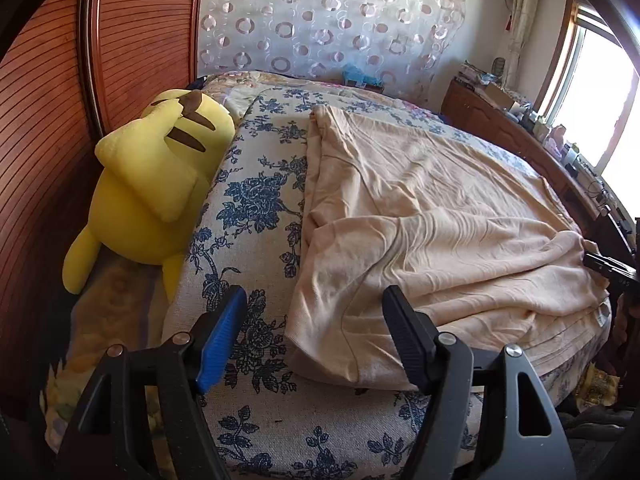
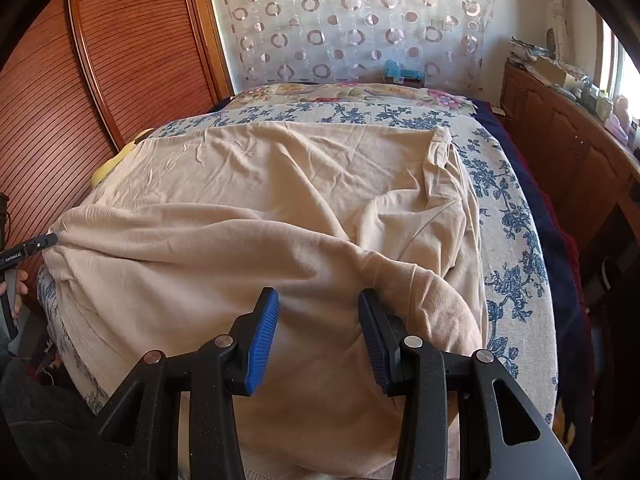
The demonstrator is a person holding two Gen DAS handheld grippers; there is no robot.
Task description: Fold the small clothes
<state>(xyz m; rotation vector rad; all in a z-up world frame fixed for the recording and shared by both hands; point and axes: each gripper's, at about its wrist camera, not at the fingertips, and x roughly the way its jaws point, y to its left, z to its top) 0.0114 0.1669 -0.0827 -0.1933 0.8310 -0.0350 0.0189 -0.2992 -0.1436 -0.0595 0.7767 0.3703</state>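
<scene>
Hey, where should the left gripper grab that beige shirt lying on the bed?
Take the beige shirt at its near left corner, where the hem lifts slightly off the floral bedspread. Come in low from the near side with the left gripper, whose jaws stand open astride that edge.

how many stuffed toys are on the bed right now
1. A yellow plush lies at the bed's left edge against the wooden wardrobe, beside the beige garment. Others may be hidden under the cloth.

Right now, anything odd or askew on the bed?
The beige shirt lies rumpled: its near flap is folded over crooked, with a diagonal ridge, and the far right sleeve is bunched. A yellow plush toy lies face down in the gap between the floral bedspread and the wardrobe door.
</scene>
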